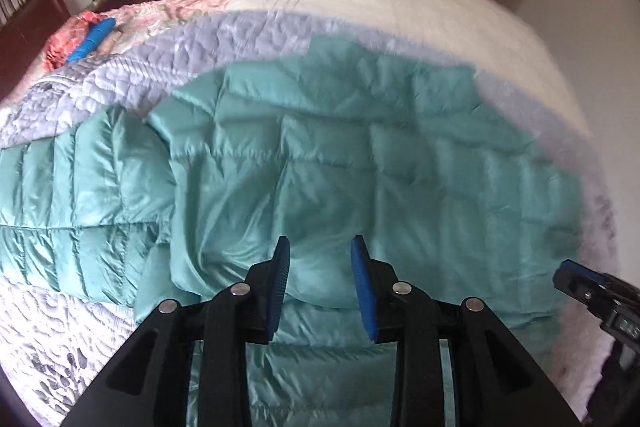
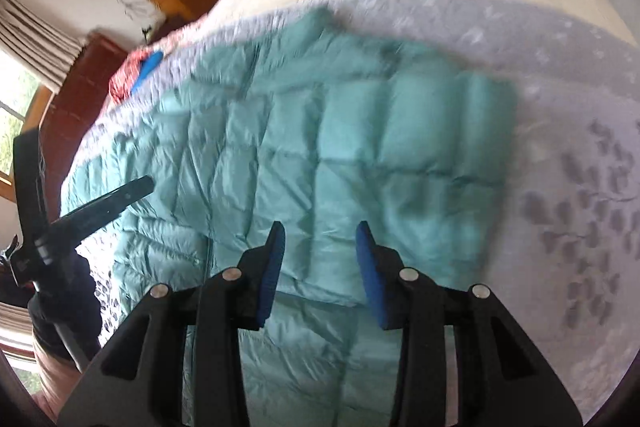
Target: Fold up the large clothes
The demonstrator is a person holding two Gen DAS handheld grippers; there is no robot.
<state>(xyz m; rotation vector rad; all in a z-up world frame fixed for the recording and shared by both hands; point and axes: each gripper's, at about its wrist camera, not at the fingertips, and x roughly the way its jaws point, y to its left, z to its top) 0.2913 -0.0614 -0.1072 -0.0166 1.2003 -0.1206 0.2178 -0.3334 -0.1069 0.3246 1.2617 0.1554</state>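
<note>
Your left tool (image 1: 320, 251) hangs released over the teal quilted puffer jacket (image 1: 320, 155), its blue pads apart and clear of the fabric. Your right tool (image 2: 320, 239) is likewise released above that jacket (image 2: 340, 147). You have the jacket lying partly folded on the lavender quilted bedspread (image 1: 132, 75), on the bed.

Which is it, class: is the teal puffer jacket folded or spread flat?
Partly folded: the jacket has one panel doubled over itself, its edge crossing the layer beneath.
</note>
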